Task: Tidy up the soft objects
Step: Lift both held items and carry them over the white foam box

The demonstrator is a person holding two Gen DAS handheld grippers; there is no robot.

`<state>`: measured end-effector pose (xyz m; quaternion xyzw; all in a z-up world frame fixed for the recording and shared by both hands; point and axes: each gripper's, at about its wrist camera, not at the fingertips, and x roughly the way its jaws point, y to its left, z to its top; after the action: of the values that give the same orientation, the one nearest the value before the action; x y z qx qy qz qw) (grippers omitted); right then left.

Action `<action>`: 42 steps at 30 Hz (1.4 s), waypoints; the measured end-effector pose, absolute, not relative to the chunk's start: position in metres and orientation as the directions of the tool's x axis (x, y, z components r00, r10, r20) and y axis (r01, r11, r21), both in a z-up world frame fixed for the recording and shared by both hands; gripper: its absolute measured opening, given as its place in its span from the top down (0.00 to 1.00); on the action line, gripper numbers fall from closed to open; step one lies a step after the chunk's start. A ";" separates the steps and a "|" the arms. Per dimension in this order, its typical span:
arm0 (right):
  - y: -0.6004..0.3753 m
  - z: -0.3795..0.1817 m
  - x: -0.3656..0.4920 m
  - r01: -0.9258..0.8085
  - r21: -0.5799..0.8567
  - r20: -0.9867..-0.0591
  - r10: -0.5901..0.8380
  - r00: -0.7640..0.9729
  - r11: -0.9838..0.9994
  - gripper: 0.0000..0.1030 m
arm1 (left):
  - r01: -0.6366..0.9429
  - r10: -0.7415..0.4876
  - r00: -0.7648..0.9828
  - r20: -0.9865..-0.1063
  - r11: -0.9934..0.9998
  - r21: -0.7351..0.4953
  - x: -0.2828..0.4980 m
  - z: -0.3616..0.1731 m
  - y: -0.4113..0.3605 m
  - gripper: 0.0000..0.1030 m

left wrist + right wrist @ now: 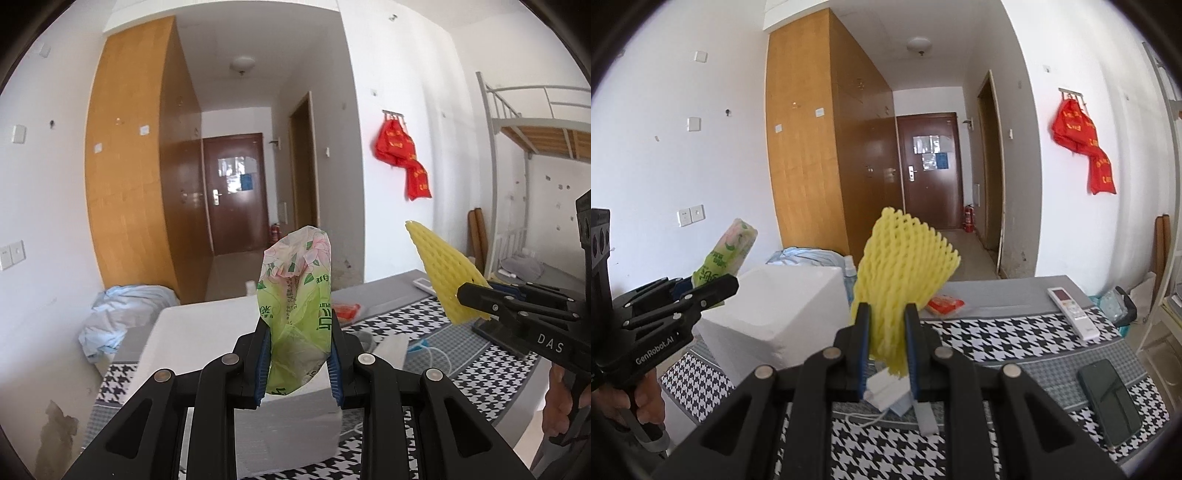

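Note:
My left gripper (298,356) is shut on a green and pink tissue pack (297,288), which stands up between the blue pads above a white foam box (192,332). In the right wrist view the same pack (729,251) sticks up from the left gripper (713,288) at the left edge. A yellow foam net sleeve (905,266) rises between the fingers of my right gripper (888,354), which is shut on it. In the left wrist view the sleeve (441,269) and the right gripper (476,299) appear at the right.
A houndstooth cloth (1015,336) covers the table, carrying a white remote (1071,310), a dark phone (1108,398), an orange packet (943,304) and small white items (886,391). Blue bedding (118,314) lies behind the box. Red bags (402,155) hang on the wall.

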<state>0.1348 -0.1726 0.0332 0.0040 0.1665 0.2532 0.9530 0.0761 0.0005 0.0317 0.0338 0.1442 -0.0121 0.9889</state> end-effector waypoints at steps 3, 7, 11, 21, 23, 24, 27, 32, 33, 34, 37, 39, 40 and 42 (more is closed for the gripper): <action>-0.166 0.036 0.134 -0.501 0.088 -0.309 0.501 0.808 0.861 0.80 | 0.018 0.000 0.959 -0.282 0.998 0.061 0.074 0.035 0.004 0.73; -0.157 0.039 0.136 -0.523 0.083 -0.306 0.521 0.797 0.848 0.80 | -0.014 0.030 0.961 -0.276 0.998 0.061 0.074 0.039 0.012 0.73; -0.147 0.044 0.140 -0.543 0.083 -0.308 0.540 0.783 0.835 0.80 | -0.058 0.071 0.959 -0.275 0.997 0.055 0.073 0.042 0.021 0.73; -0.123 0.055 0.142 -0.599 0.081 -0.296 0.593 0.749 0.797 0.80 | -0.141 0.152 0.952 -0.267 0.988 0.061 0.061 0.053 0.035 0.73; -0.120 0.056 0.142 -0.611 0.075 -0.291 0.604 0.742 0.788 0.80 | -0.151 0.163 0.950 -0.267 0.986 0.066 0.060 0.057 0.037 0.73; -0.118 0.057 0.142 -0.618 0.077 -0.288 0.610 0.738 0.783 0.80 | -0.157 0.169 0.950 -0.263 0.985 0.069 0.060 0.058 0.035 0.73; -0.113 0.059 0.143 -0.637 0.076 -0.287 0.629 0.723 0.767 0.80 | -0.171 0.183 0.949 -0.256 0.983 0.071 0.056 0.061 0.036 0.73; -0.099 0.059 0.150 -0.668 0.066 -0.306 0.652 0.694 0.742 0.80 | -0.203 0.215 0.944 -0.249 0.976 0.073 0.053 0.061 0.040 0.73; -0.096 0.058 0.151 -0.672 0.064 -0.310 0.655 0.690 0.738 0.80 | -0.207 0.218 0.943 -0.251 0.976 0.072 0.053 0.060 0.041 0.73; -0.093 0.058 0.152 -0.676 0.064 -0.315 0.657 0.684 0.734 0.80 | -0.213 0.225 0.941 -0.254 0.974 0.072 0.053 0.059 0.042 0.73; -0.083 0.056 0.156 -0.685 0.060 -0.332 0.661 0.673 0.727 0.80 | -0.233 0.245 0.936 -0.254 0.970 0.074 0.053 0.059 0.046 0.73; -0.078 0.055 0.156 -0.691 0.060 -0.340 0.665 0.665 0.721 0.80 | -0.251 0.263 0.930 -0.255 0.965 0.079 0.053 0.057 0.050 0.73; -0.075 0.054 0.157 -0.693 0.061 -0.345 0.666 0.661 0.719 0.80 | -0.258 0.271 0.928 -0.256 0.963 0.082 0.054 0.057 0.051 0.73; -0.069 0.053 0.157 -0.695 0.061 -0.352 0.667 0.656 0.716 0.80 | -0.274 0.285 0.924 -0.255 0.958 0.080 0.052 0.056 0.056 0.73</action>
<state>0.1573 -0.0694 0.0533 -0.0395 0.1775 0.3746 0.9092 0.0524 0.0563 0.0562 0.0212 0.1334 0.1425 0.9805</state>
